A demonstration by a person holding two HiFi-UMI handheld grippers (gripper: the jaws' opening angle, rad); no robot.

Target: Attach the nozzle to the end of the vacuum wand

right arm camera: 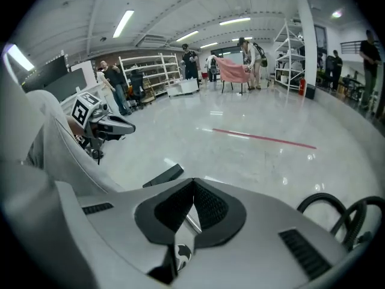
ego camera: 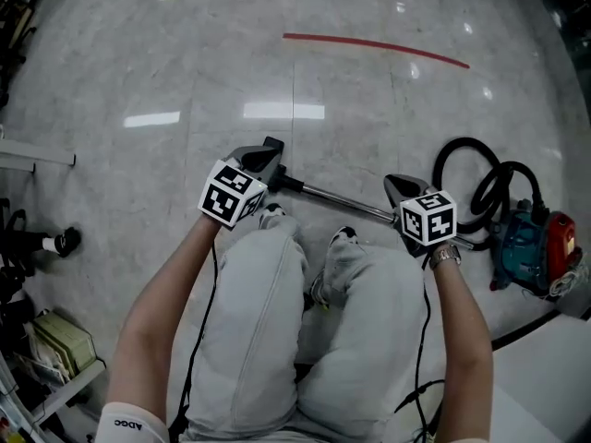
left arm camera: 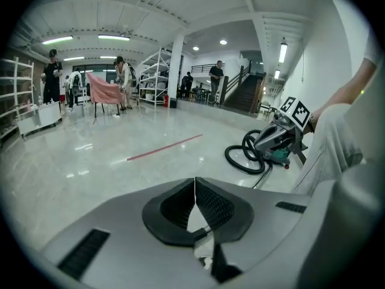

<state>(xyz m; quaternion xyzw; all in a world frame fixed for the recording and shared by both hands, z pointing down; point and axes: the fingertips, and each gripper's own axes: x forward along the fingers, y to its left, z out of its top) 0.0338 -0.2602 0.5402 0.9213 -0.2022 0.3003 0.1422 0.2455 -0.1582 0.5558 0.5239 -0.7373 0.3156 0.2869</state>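
Plainly, with the left gripper and right gripper both pressed together on nothing just above the wand, and the nozzle lying at the wand's left end, a loose, off-centre grab could roll the wand and skew the joint.

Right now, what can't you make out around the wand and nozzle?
- Joint of nozzle and wand: head view, left claw covers it.
- Nozzle's near end: right gripper view, right claw cuts it off.
- Wand in both gripper views: only a sliver shows between the pads.
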